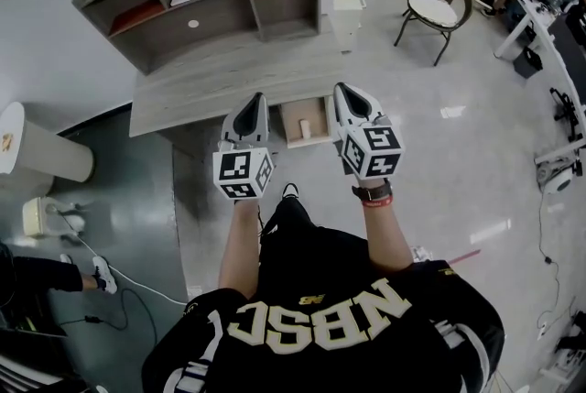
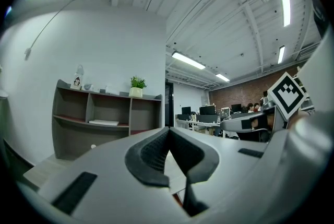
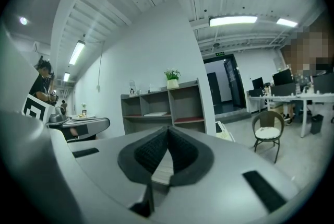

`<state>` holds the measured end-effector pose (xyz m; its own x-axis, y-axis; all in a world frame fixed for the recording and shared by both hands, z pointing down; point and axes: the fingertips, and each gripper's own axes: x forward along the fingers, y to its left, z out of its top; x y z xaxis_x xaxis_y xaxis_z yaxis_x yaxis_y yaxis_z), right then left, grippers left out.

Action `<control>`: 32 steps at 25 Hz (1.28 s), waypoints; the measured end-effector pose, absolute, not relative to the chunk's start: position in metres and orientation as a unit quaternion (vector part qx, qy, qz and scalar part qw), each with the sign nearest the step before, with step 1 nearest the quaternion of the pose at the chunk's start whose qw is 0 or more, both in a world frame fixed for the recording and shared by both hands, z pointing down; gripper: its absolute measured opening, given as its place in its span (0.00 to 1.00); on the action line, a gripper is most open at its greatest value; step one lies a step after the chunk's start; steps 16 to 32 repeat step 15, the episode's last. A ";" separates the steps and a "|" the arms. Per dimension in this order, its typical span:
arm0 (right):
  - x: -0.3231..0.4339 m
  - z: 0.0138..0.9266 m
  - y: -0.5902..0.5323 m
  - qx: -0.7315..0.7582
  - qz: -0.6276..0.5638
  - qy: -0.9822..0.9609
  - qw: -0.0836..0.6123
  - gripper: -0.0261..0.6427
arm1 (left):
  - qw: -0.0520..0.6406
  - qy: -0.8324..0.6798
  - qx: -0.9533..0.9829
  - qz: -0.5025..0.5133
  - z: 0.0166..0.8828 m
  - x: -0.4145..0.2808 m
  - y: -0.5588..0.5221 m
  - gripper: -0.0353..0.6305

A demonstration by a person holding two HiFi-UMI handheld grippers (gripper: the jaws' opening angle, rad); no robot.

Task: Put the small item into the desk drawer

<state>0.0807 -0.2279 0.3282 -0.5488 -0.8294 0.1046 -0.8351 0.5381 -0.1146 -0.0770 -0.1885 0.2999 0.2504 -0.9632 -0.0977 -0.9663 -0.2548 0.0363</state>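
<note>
Your left gripper (image 1: 257,99) and right gripper (image 1: 341,90) are both closed tip to tip, with nothing between the pads. They hang side by side over the desk's (image 1: 197,91) front edge. The drawer (image 1: 286,122) stands open between them, and a small tan shape (image 1: 305,124) sits on its floor, too small to name. Beyond, the shelf (image 1: 215,11) stands at the desk's back edge. A chair (image 1: 438,2) stands well apart, far right.
</note>
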 end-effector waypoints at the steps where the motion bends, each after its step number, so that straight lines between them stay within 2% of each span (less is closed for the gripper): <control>1: 0.082 0.326 -0.230 0.479 0.071 -0.875 0.013 0.05 | 0.017 0.609 -0.791 0.049 0.300 -0.076 -0.190 0.07; 10: 0.075 0.345 -0.261 0.494 0.076 -0.866 0.007 0.05 | 0.006 0.592 -0.805 0.024 0.323 -0.077 -0.222 0.07; 15: 0.055 0.367 -0.305 0.488 0.104 -0.866 0.015 0.05 | -0.060 0.565 -0.822 -0.041 0.388 -0.083 -0.278 0.08; 32: 0.055 0.367 -0.305 0.488 0.104 -0.866 0.015 0.05 | -0.060 0.565 -0.822 -0.041 0.388 -0.083 -0.278 0.08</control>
